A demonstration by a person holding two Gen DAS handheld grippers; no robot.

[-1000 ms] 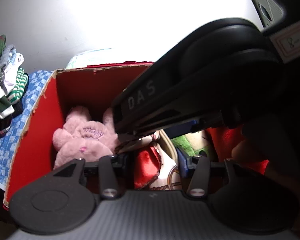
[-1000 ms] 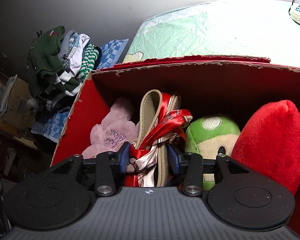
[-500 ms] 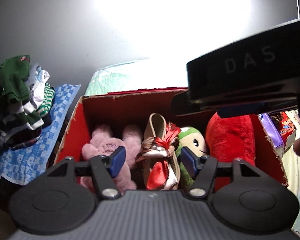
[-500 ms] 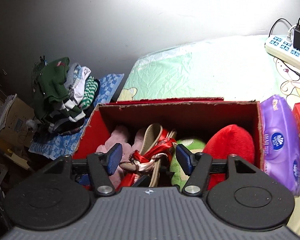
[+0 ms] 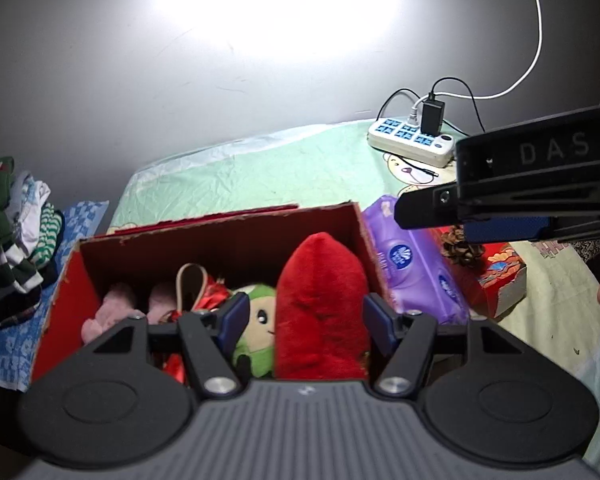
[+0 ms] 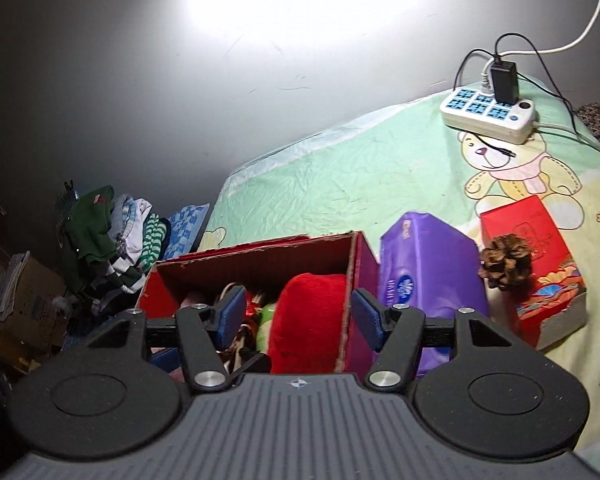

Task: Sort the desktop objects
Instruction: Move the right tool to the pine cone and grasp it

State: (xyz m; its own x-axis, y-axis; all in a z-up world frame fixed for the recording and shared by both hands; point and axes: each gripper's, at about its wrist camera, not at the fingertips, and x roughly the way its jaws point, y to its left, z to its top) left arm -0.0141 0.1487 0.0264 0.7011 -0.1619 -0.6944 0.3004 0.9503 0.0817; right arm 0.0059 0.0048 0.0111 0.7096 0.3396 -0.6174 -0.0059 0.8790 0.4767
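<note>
Both tools lifted from toy-filled red box (image 5: 220, 240).

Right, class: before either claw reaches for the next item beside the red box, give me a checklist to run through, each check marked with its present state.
1. Left claw open and empty: ok.
2. Right claw open and empty: ok.
3. Purple tissue pack in view beside the red box: ok.
4. Pine cone unobstructed from above: ok.
5. Room left in the box: not ok, the red plush and other toys crowd it.
6. Cone resting on the small red carton or only beside it: cannot tell.
</note>
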